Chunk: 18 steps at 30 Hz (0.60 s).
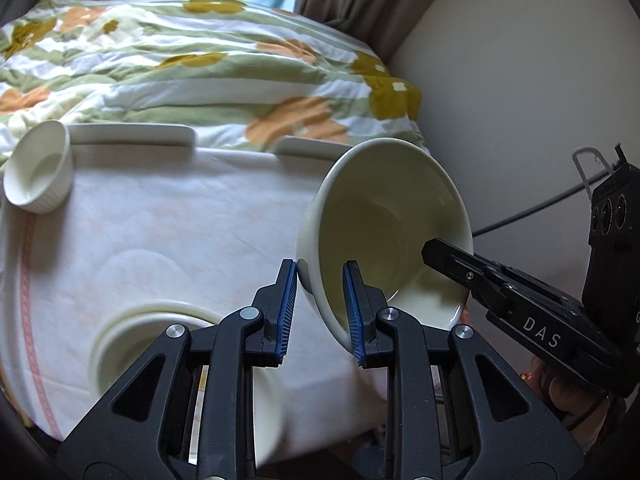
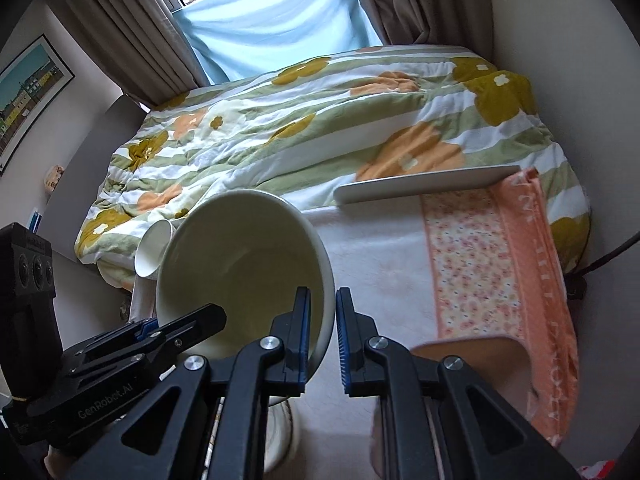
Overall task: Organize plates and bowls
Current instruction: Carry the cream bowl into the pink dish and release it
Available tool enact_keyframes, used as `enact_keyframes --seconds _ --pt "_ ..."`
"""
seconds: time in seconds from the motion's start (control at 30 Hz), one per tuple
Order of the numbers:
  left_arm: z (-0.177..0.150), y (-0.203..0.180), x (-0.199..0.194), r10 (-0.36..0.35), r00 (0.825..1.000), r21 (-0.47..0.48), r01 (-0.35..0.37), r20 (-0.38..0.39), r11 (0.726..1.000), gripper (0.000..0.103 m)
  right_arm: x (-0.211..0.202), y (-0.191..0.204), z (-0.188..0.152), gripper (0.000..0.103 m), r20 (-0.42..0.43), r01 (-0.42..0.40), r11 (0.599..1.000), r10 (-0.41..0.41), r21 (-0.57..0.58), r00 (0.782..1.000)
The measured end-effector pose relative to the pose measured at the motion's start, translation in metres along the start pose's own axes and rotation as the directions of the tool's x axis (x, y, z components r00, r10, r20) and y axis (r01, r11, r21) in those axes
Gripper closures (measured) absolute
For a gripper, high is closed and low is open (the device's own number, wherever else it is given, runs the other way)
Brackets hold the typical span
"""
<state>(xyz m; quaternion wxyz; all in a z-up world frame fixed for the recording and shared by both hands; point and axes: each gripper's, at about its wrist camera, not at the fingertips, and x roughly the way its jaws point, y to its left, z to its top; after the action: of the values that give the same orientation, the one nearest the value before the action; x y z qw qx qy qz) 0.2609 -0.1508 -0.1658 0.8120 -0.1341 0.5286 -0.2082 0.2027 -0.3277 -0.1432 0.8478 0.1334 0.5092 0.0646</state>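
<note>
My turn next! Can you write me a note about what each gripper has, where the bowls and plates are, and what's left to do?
Left gripper: shut on the big bowl, clamping its rim.
Right gripper: shut on the same bowl's rim, on the other side.
The big bowl is tilted, held above the white cloth.
Small ribbed cup: far left corner of the cloth.
Two flat plates lie along the far edge beside the flowery quilt.
Another bowl sits under the left gripper.
Done: big bowl picked up.
Left: set it down, probably onto that other bowl, then gather the plates and cup.
</note>
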Motion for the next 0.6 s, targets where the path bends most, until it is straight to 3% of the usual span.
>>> enact_keyframes --seconds 0.27,0.6 --pt "-0.046 -0.074 0.036 -0.008 0.998 0.035 0.011 -0.068 0.999 0.082 -0.034 -0.071 -0.036 0.091 -0.028 0.036 0.999 -0.036 0.004 0.999" --pt "-0.08 -0.086 0.104 0.051 0.973 0.115 -0.026 -0.225 0.993 0.082 0.0 -0.123 -0.072 0.091 -0.138 0.055 0.992 -0.039 0.113 0.99"
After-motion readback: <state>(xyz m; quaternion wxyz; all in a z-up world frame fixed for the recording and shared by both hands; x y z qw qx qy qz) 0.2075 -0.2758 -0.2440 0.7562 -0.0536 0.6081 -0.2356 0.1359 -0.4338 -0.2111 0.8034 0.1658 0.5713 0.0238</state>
